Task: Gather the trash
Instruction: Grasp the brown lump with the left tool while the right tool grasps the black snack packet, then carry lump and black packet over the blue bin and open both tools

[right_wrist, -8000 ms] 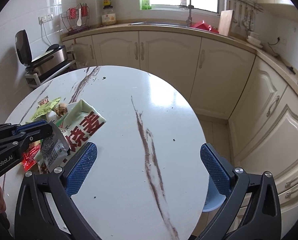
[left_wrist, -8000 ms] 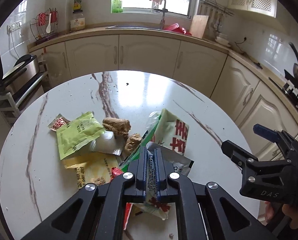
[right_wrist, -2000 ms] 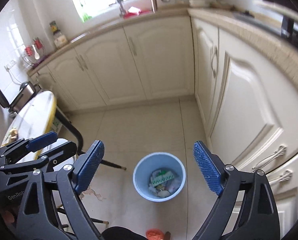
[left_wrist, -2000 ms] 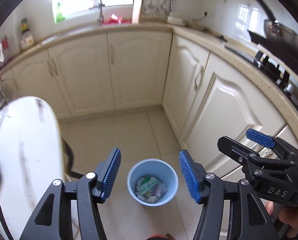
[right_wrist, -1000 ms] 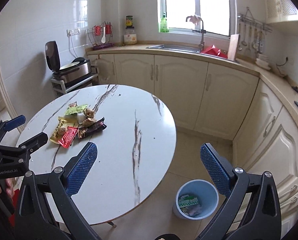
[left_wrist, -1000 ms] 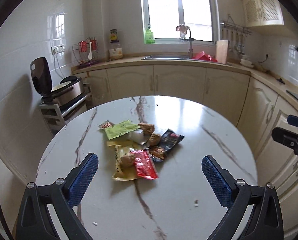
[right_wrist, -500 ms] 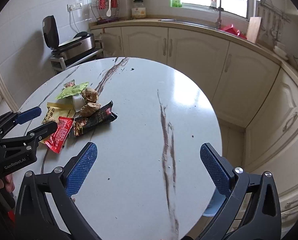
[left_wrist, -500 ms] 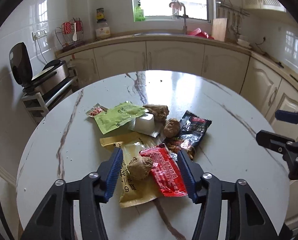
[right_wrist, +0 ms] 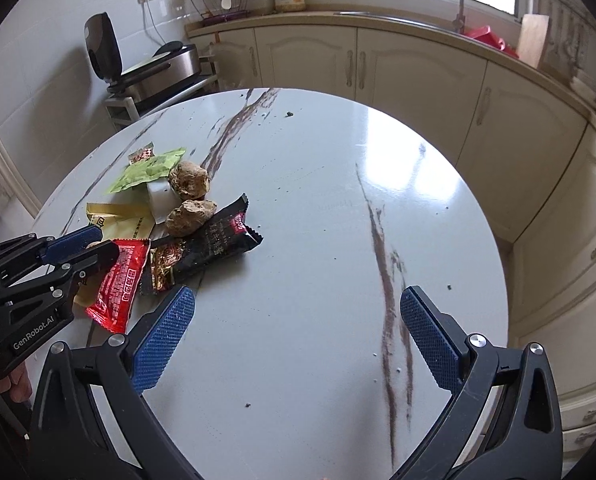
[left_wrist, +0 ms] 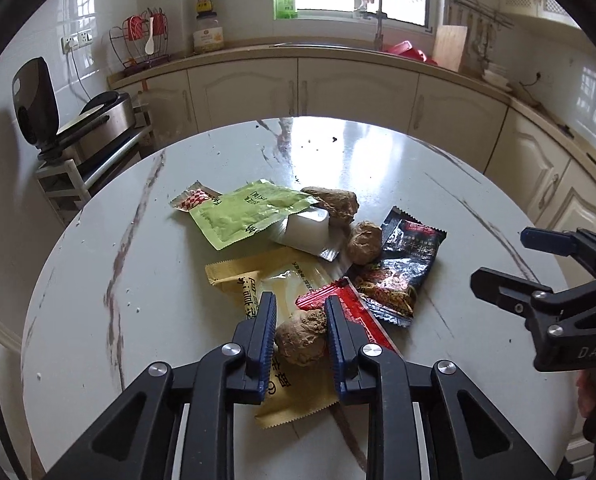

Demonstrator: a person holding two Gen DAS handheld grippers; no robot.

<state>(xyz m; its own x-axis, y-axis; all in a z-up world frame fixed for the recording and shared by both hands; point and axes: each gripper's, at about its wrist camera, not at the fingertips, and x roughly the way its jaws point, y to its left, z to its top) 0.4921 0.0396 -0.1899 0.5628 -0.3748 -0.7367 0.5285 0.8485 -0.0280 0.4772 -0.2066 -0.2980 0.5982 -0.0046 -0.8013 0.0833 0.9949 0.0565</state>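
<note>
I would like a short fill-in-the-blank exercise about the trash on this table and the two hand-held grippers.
1. The left hand-held gripper has its fingers on both sides of a brown ____.
2. The brown lump lies on a ____ wrapper.
3. The right hand-held gripper is wide open and holds ____.
4. The black wrapper lies beside a ____ wrapper nearer the left hand-held gripper.

Missing words: lump; yellow; nothing; red

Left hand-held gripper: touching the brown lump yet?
Cannot tell. The left wrist view shows the left hand-held gripper flanking the brown lump, pads very close, contact unclear.
</note>
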